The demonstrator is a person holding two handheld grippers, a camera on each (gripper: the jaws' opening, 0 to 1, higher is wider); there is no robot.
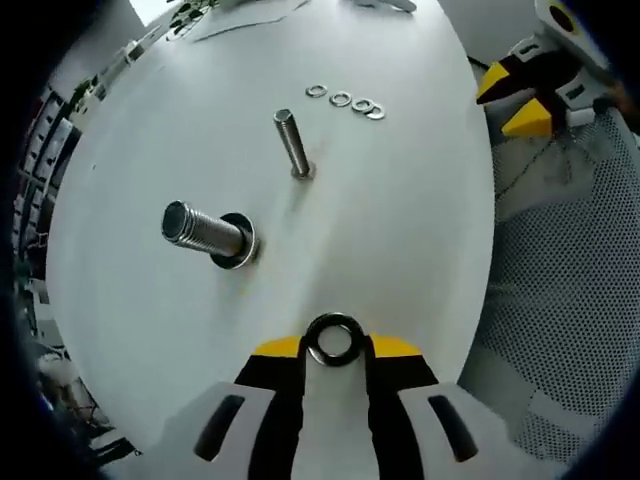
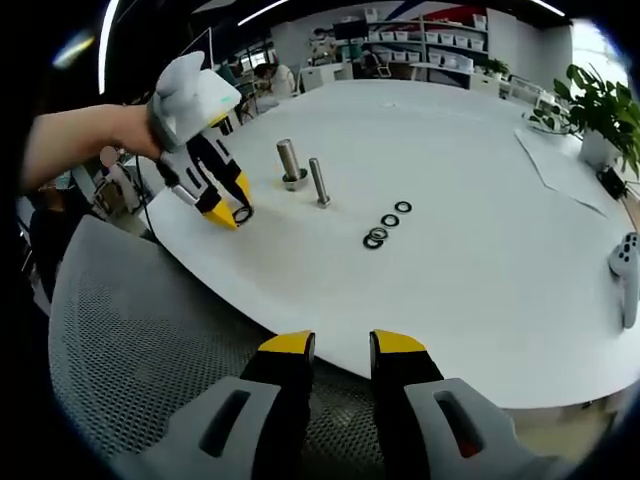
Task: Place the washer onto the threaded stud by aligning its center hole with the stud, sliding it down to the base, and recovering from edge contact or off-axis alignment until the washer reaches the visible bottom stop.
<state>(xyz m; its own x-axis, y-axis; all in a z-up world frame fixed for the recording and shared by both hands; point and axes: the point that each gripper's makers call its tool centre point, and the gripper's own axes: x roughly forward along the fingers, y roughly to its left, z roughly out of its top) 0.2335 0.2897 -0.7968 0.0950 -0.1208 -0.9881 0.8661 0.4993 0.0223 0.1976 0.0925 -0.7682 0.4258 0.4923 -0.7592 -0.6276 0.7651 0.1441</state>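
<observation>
Each handheld gripper has two black jaws capped with yellow tips, rising out of pale grey moulded shells with dark oval slots. The left gripper (image 1: 335,345) shows this build close up, as does the right gripper (image 2: 343,345). In the right gripper view, the left gripper's body is a rounded pale grey housing.

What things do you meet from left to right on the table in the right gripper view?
Left gripper holding a washer → thick stud → thin stud → row of loose washers → potted plant.
</observation>
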